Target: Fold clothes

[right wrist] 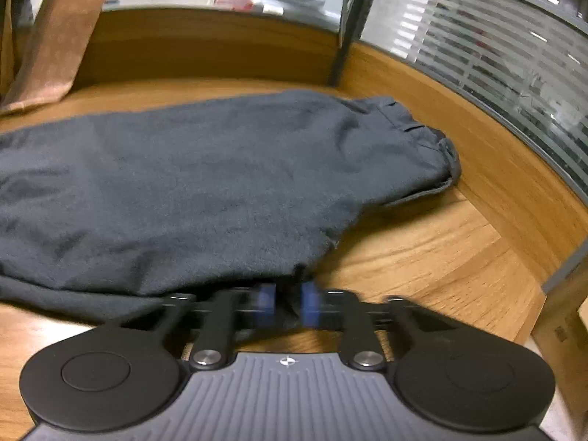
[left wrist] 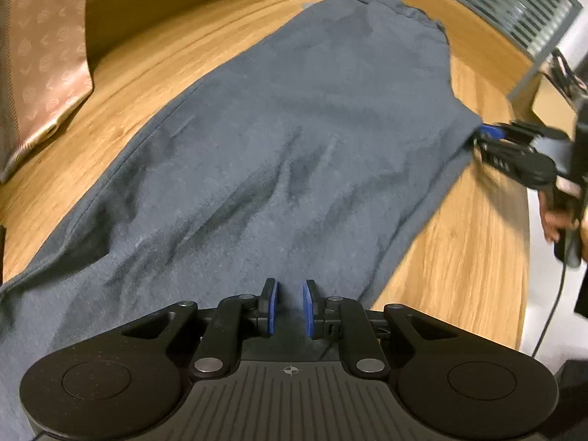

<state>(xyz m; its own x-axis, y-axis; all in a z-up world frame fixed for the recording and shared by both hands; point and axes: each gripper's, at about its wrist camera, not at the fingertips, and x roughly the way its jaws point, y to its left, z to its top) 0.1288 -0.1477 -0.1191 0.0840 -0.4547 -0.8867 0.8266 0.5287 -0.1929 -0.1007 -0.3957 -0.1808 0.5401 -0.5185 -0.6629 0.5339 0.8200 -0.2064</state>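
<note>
A dark grey garment lies spread along the wooden table; its bunched hem is at the far end. My left gripper hovers over the near part of the cloth with a small gap between its blue pads, holding nothing. In the right wrist view the same garment lies across the table. My right gripper sits at the garment's near edge, and cloth lies between its blue pads. The right gripper also shows in the left wrist view, pinching the garment's right edge.
A pink patterned cloth hangs at the left. A wooden back panel and striped glass partitions bound the far side and right. The table's right edge drops off, with a cable beside it.
</note>
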